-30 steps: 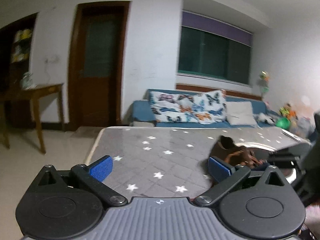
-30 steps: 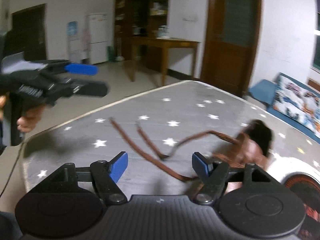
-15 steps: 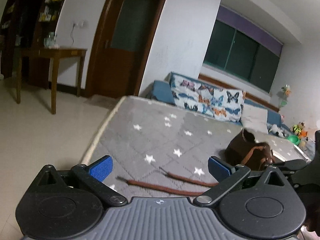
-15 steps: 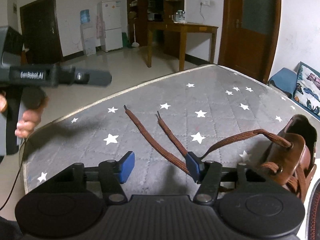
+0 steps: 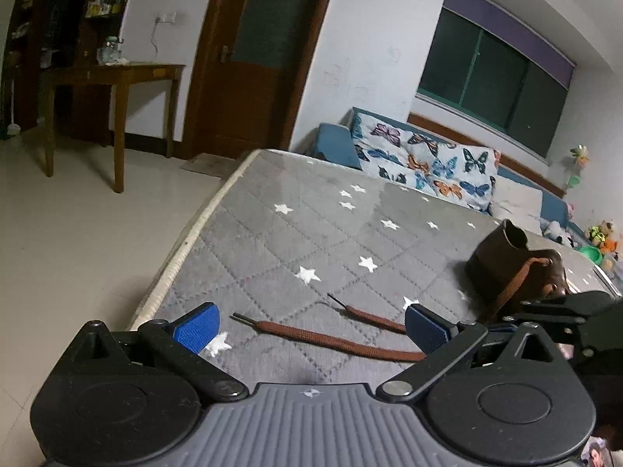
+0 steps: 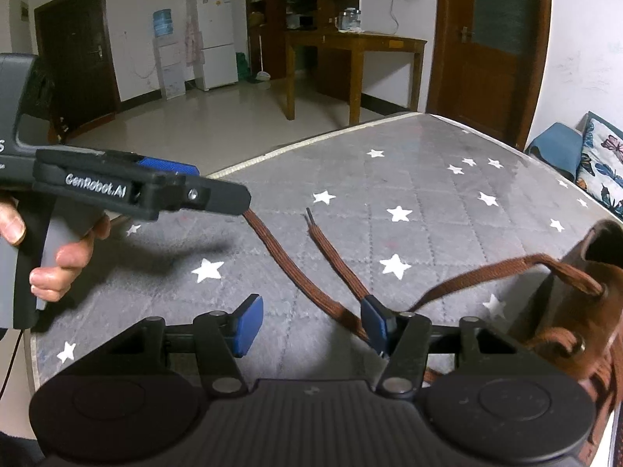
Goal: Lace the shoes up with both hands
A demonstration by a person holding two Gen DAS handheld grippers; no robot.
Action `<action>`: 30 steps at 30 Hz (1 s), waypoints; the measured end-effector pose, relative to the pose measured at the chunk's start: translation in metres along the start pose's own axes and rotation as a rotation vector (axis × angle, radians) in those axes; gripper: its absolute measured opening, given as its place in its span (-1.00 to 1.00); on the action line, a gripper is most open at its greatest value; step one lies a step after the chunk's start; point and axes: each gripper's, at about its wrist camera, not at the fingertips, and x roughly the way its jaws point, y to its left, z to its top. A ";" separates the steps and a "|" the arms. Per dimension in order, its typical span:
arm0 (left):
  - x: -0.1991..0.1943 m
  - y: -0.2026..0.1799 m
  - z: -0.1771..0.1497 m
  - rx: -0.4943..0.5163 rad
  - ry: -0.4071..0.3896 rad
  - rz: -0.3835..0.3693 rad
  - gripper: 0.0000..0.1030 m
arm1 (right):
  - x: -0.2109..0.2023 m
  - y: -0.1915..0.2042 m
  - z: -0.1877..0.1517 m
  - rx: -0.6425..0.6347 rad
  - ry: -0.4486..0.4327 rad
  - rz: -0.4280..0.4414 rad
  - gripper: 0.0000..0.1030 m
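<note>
The brown leather boot (image 6: 576,311) sits at three o'clock on the grey star-printed mattress (image 6: 428,179), its two brown flat laces (image 6: 296,272) trailing toward ten o'clock. The right gripper (image 6: 311,327), jaws partly apart and just closing, grips nothing, one lace passing by its right pad. The left gripper (image 5: 311,323) gapes wide over the lace ends.

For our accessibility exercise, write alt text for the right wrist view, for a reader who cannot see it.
Two brown shoelace ends lie loose on a grey star-patterned mattress, trailing from a brown shoe at right. The right gripper hangs open over them, gripping nothing, its jaws having just been closing. A hand holds the left gripper above the laces' far ends.
</note>
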 end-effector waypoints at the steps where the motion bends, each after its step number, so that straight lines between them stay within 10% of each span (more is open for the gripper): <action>1: -0.001 0.001 -0.001 -0.002 0.006 -0.009 1.00 | 0.002 0.000 0.001 0.001 0.003 0.003 0.00; 21: 0.008 0.017 -0.006 -0.200 0.125 0.005 1.00 | 0.035 -0.002 0.014 -0.012 0.021 0.053 -0.21; 24: 0.011 0.011 -0.006 -0.180 0.126 0.027 0.98 | 0.032 -0.003 0.014 0.012 0.028 0.072 -0.67; 30: 0.016 -0.006 -0.008 -0.151 0.142 0.031 0.94 | 0.022 0.003 0.004 0.078 0.050 0.161 -0.81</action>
